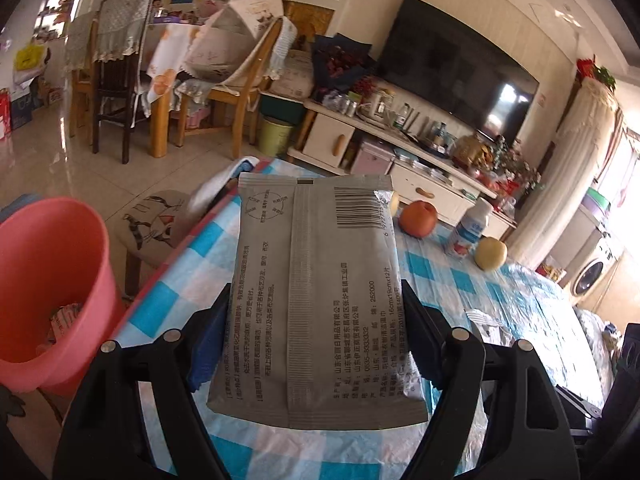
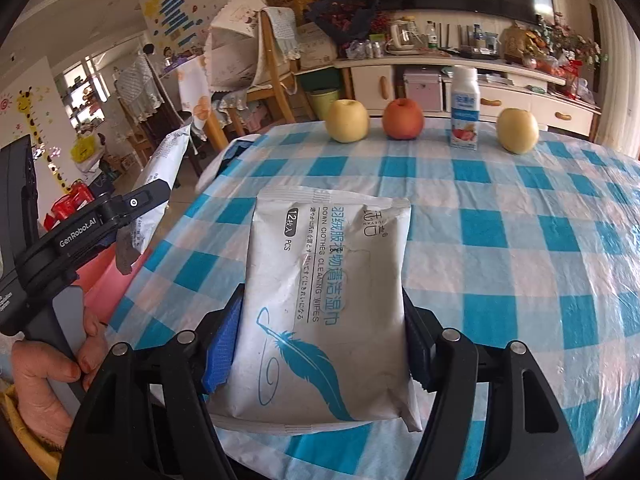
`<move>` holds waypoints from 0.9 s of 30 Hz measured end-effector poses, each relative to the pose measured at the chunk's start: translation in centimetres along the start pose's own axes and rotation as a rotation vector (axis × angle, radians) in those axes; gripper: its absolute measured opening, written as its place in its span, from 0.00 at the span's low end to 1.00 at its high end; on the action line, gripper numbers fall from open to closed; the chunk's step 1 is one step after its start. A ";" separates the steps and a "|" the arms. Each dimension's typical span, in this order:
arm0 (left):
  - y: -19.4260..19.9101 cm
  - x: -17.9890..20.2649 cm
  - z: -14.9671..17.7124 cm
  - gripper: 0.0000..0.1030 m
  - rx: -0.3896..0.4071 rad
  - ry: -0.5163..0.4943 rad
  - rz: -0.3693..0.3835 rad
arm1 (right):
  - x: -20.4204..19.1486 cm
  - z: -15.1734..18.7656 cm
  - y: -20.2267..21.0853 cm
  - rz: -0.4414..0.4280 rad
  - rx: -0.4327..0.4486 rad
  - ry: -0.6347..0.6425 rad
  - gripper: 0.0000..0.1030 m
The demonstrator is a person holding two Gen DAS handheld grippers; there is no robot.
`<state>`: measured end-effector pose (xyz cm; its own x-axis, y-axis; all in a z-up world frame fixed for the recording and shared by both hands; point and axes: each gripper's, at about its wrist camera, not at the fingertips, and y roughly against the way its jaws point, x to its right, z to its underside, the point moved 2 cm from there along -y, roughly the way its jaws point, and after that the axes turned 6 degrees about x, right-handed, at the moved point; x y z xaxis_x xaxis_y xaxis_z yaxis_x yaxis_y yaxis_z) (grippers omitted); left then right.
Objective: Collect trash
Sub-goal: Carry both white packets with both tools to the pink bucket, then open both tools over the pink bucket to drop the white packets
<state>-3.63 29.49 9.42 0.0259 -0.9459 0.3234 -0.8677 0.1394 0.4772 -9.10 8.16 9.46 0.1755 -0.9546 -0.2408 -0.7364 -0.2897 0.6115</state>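
My left gripper (image 1: 316, 292) is shut on a grey wipes packet (image 1: 320, 240), printed back and barcode facing up, held above the left end of the blue-checked table (image 1: 460, 280). A pink bin (image 1: 80, 240) stands on the floor to its left with some wrappers inside. My right gripper (image 2: 322, 292) is shut on a white wipes packet (image 2: 328, 264) with a blue feather print, held over the table (image 2: 500, 240). In the right wrist view the left gripper (image 2: 152, 208) holds its grey packet (image 2: 168, 156) above the pink bin (image 2: 108, 280), with a person's hand (image 2: 44, 376) on its handle.
Along the table's far edge stand two yellow apples (image 2: 346, 121) (image 2: 518, 130), a red apple (image 2: 402, 119) and a small milk bottle (image 2: 465, 108). A padded stool (image 1: 156, 220) sits beside the table. Wooden chairs (image 1: 244, 80), a green bin (image 1: 274, 136) and a TV cabinet (image 1: 400, 148) stand beyond.
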 end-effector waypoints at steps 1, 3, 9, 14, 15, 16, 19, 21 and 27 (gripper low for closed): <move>0.2 -1.0 -0.3 0.76 0.008 0.021 -0.019 | -0.7 -0.3 -0.2 -0.015 -0.002 0.007 0.67; 0.7 -2.8 -0.9 0.76 0.027 0.062 -0.053 | -2.5 -0.9 -0.9 -0.060 -0.009 0.017 0.67; 2.6 -9.1 -2.4 0.76 0.096 0.195 -0.198 | -8.6 -2.7 -2.8 -0.175 -0.015 0.077 0.67; 4.1 -14.7 -3.1 0.76 0.124 0.296 -0.320 | -14.4 -3.8 -4.8 -0.262 -0.030 0.138 0.67; 4.3 -15.8 -3.2 0.76 0.127 0.309 -0.336 | -15.7 -4.0 -5.3 -0.282 -0.035 0.147 0.67; 4.6 -16.8 -3.2 0.76 0.129 0.324 -0.357 | -16.9 -4.2 -5.8 -0.303 -0.041 0.157 0.67; 5.2 -19.9 -3.2 0.76 0.129 0.365 -0.413 | -20.5 -4.5 -7.3 -0.359 -0.056 0.184 0.67; 5.5 -21.5 -3.2 0.76 0.126 0.394 -0.436 | -23.3 -4.7 -8.4 -0.396 -0.066 0.212 0.67; 5.9 -25.5 -2.7 0.76 0.115 0.473 -0.470 | -29.1 -5.0 -12.1 -0.482 -0.083 0.239 0.67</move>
<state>-8.06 55.22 6.21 0.6054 -0.6645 0.4381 -0.7575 -0.3123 0.5732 -2.02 39.07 12.87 0.6312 -0.6989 -0.3363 -0.4838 -0.6937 0.5336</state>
